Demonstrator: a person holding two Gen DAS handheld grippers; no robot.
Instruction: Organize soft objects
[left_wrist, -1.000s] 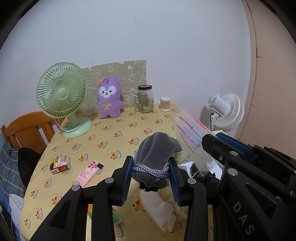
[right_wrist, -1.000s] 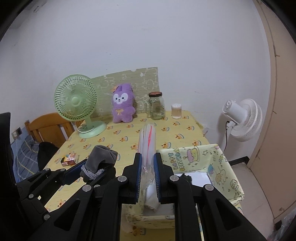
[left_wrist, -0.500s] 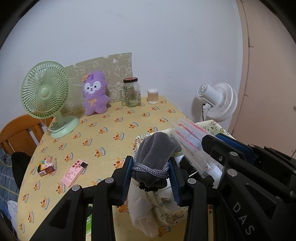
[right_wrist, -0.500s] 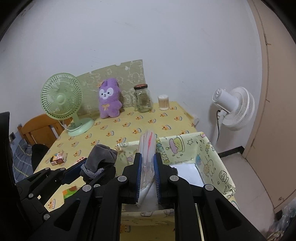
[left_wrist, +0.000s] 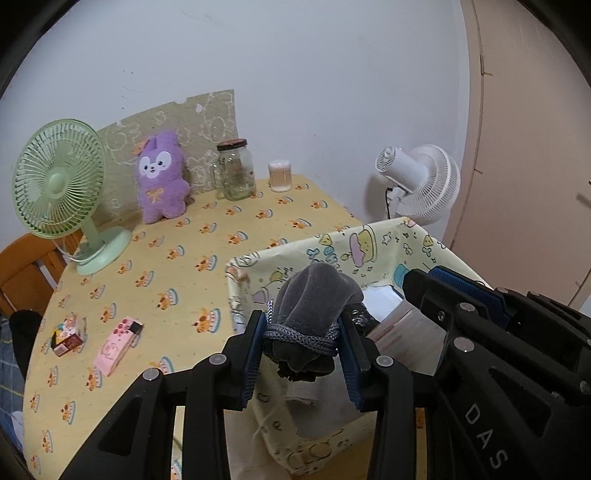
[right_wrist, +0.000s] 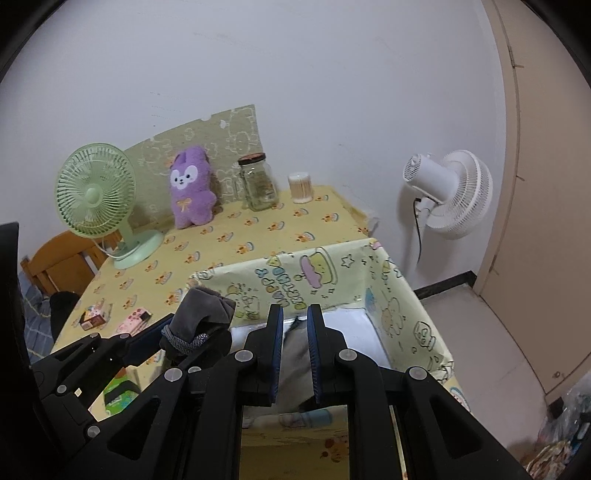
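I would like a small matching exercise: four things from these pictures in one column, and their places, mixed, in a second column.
1. grey pouch
2. purple plush toy
3. pink case
4. white fan

A. beside the table, on a stand
B. between the green fan and the glass jar
C. in the left tool
D. flat on the tablecloth, near a small box

Pairs: 1-C, 2-B, 3-D, 4-A

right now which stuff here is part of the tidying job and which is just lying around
Job: grey pouch in the left hand-held gripper; yellow fabric bin; purple plush toy.

Lying about: green fan, glass jar, pink box, white fan.
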